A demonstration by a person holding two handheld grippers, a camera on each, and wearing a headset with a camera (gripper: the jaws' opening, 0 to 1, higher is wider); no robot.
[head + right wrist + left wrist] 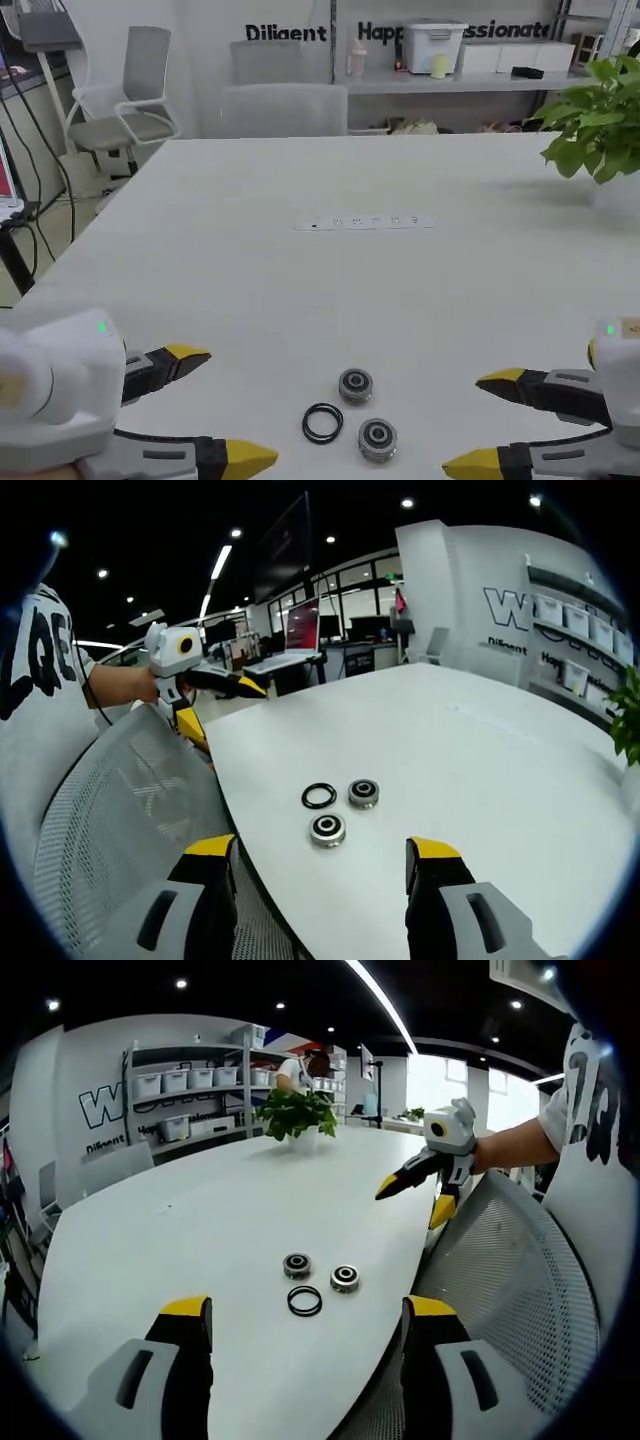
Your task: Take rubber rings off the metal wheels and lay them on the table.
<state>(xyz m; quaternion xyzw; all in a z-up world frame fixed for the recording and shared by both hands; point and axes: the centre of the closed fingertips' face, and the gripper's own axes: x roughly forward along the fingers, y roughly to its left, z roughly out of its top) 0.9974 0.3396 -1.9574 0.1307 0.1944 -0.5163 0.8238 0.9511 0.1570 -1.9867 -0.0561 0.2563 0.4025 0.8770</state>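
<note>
Two small metal wheels (355, 385) (377, 437) lie flat near the front edge of the white table (300, 290). A loose black rubber ring (322, 422) rests on the table just left of them, apart from both. My left gripper (232, 405) is open and empty, a short way left of the ring. My right gripper (468, 423) is open and empty to the right of the wheels. The left gripper view has the wheels (297, 1265) (345, 1278) and the ring (305, 1301) ahead of its jaws. In the right gripper view the wheels (364, 792) (327, 829) and the ring (319, 796) lie ahead too.
A flush socket strip (365, 222) is set in the table's middle. A potted plant (595, 130) stands at the far right. Office chairs (285, 108) line the far side, and a mesh chair back (500, 1260) is close to the near edge.
</note>
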